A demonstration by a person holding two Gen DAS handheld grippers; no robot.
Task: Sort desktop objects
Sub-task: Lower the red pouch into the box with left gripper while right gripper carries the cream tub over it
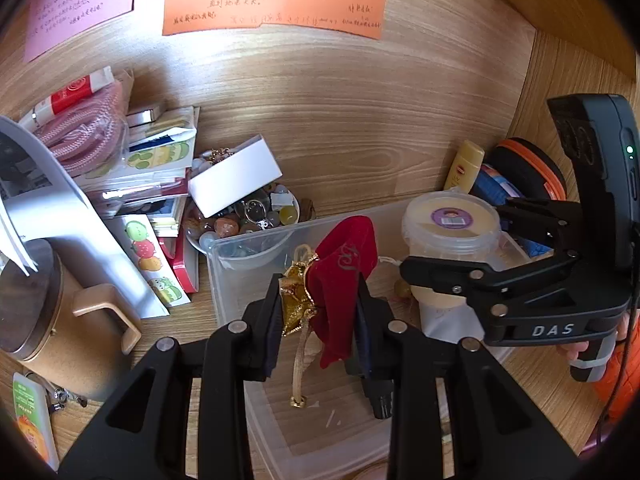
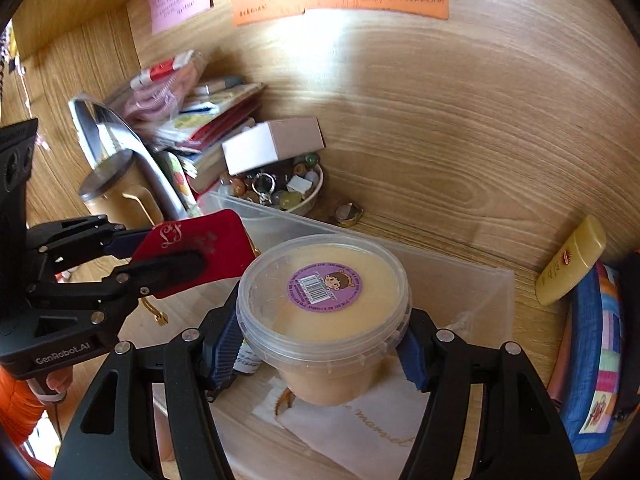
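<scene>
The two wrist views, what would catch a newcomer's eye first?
Probably the red velvet pouch with gold trim, pinched in the left gripper above the clear plastic bin. Beside it, the right gripper clasps a lidded tub with a purple sticker, over the same bin. Behind, a bowl of beads sits under a small white box.
</scene>
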